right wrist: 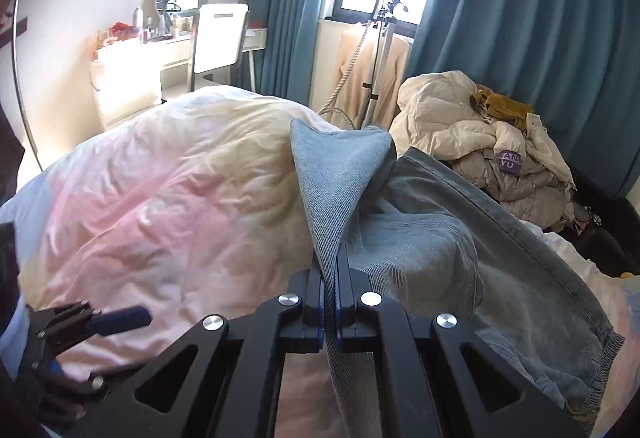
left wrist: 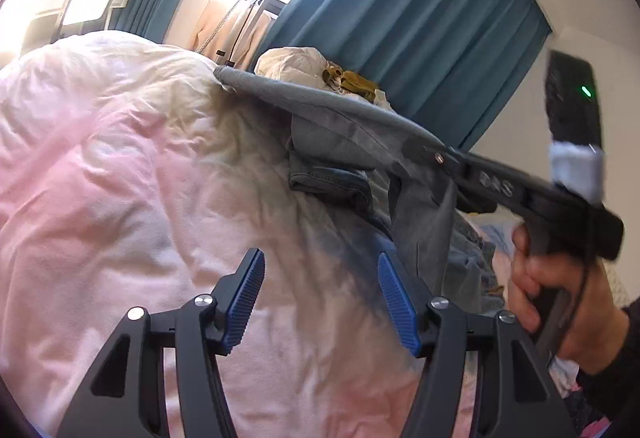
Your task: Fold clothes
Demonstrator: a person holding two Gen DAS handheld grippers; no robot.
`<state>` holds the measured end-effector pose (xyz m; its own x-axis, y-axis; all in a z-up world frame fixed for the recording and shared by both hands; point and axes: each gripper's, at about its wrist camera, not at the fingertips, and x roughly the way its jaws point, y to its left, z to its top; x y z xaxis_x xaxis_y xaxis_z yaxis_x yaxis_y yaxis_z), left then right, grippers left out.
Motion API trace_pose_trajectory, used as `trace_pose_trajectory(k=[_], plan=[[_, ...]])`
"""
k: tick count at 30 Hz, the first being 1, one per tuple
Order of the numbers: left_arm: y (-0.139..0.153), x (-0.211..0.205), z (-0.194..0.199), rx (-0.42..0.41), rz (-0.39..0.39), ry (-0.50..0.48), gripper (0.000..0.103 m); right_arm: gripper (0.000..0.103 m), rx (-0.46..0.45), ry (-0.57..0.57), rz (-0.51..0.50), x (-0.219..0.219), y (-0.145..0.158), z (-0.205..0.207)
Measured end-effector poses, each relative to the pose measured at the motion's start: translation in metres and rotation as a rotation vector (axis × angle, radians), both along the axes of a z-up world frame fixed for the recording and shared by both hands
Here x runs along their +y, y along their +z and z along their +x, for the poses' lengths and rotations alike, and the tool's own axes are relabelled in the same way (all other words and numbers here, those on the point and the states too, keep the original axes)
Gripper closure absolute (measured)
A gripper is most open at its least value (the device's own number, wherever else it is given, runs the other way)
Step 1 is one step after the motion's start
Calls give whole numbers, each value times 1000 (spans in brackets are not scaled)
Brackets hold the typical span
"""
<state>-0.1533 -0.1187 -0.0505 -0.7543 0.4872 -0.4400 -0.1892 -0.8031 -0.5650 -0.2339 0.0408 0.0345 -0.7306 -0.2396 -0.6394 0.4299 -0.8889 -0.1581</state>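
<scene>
A pair of blue-grey jeans (right wrist: pixel 460 238) lies on the pink and white duvet (right wrist: pixel 160 198) of a bed. My right gripper (right wrist: pixel 330 278) is shut on a fold of the denim and lifts it; the cloth runs up from between its fingers to a raised corner. In the left wrist view the right gripper (left wrist: pixel 424 152) shows at the right, pinching the jeans (left wrist: pixel 340 142) and pulling them taut above the duvet (left wrist: pixel 120 198). My left gripper (left wrist: pixel 320 278) is open and empty, just above the duvet, left of and below the hanging denim. It shows in the right wrist view at lower left (right wrist: pixel 120 318).
A heap of cream and beige clothes (right wrist: pixel 480 142) lies at the far side of the bed. A garment steamer stand (right wrist: pixel 380 58) and teal curtains (right wrist: pixel 520 38) are behind it. A white desk and chair (right wrist: pixel 216 42) stand at the far left.
</scene>
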Motion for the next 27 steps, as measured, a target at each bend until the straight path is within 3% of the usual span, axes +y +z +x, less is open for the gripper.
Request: trace_pose_trajectory(k=[3, 12, 16, 21, 27], plan=[[0, -7, 2, -20, 110, -10, 42, 101, -16, 37, 9, 6, 1, 43], [-6, -1, 4, -36, 191, -59, 42, 101, -133, 12, -115, 46, -49, 132], [-23, 1, -6, -98, 234, -71, 42, 101, -234, -74, -214, 65, -85, 142], [-50, 2, -19, -187, 254, -59, 42, 101, -358, -157, -188, 84, -125, 142], [-70, 1, -34, -237, 237, -2, 42, 101, -365, -118, -194, 86, -131, 142]])
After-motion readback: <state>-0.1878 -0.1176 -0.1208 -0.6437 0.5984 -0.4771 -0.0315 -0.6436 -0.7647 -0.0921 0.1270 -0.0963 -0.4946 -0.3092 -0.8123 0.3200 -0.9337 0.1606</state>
